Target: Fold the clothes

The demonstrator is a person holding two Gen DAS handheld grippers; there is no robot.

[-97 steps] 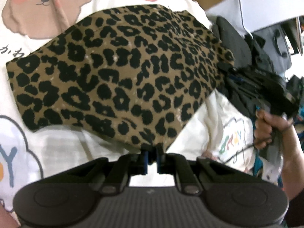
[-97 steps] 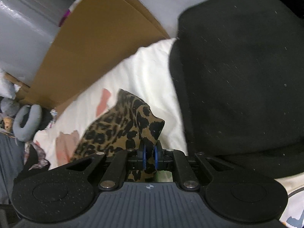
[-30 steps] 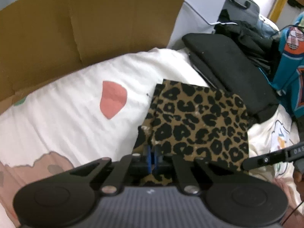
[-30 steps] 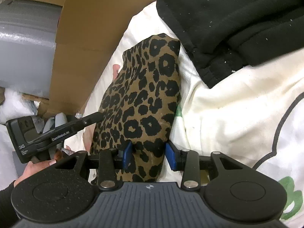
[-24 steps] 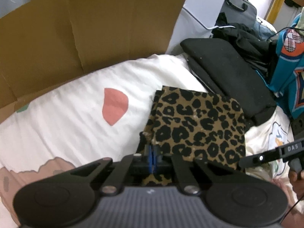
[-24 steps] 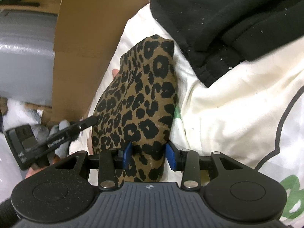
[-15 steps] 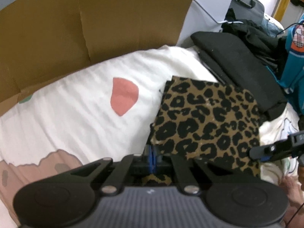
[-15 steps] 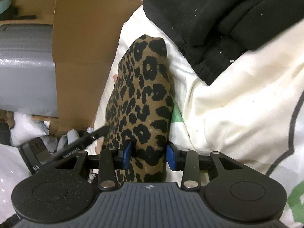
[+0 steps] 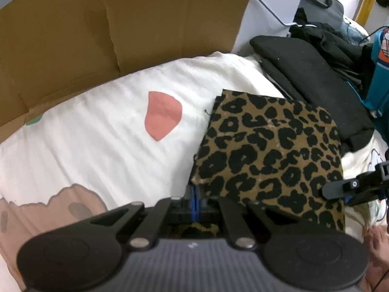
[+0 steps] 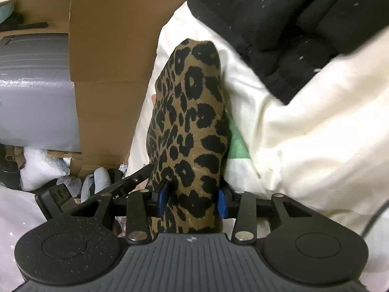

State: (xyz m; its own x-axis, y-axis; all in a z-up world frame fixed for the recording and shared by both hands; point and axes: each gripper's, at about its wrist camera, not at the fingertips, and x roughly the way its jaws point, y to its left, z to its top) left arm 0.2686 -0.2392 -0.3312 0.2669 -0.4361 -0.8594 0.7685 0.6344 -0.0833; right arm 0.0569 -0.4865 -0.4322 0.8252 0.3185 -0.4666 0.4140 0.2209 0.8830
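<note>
- Leopard-print garment (image 9: 269, 155), folded to a rough rectangle, lies on the white printed bedsheet (image 9: 97, 141) of a bed, its far right corner just beside a pile of black clothes (image 9: 308, 80).
- Left gripper (image 9: 194, 198): the jaws are pressed together, blue pads touching, pinching the near left corner of the garment.
- Right gripper (image 10: 192, 199): the jaws stand spread, a blue pad on each side of the garment's near edge, which humps up between them; whether the pads press the cloth cannot be told.
- Only the left wrist view shows the garment's flat top face, its stacked layers along the left edge, and a pink shape (image 9: 161, 115) printed on the sheet beside it; the right gripper's finger enters there from the right edge (image 9: 352, 187).
- Only the right wrist view shows the garment edge-on as a tall ridge (image 10: 189, 121), a green print (image 10: 237, 143) on the sheet just under it, and the left gripper's body poking in from the left (image 10: 97, 189).
- A brown cardboard sheet (image 9: 121, 24) stands behind the bed; the right view adds a grey case (image 10: 31, 92) and white bags (image 10: 41, 168) past it.
- The black clothes (image 10: 291, 24) fill the right view's upper right.
</note>
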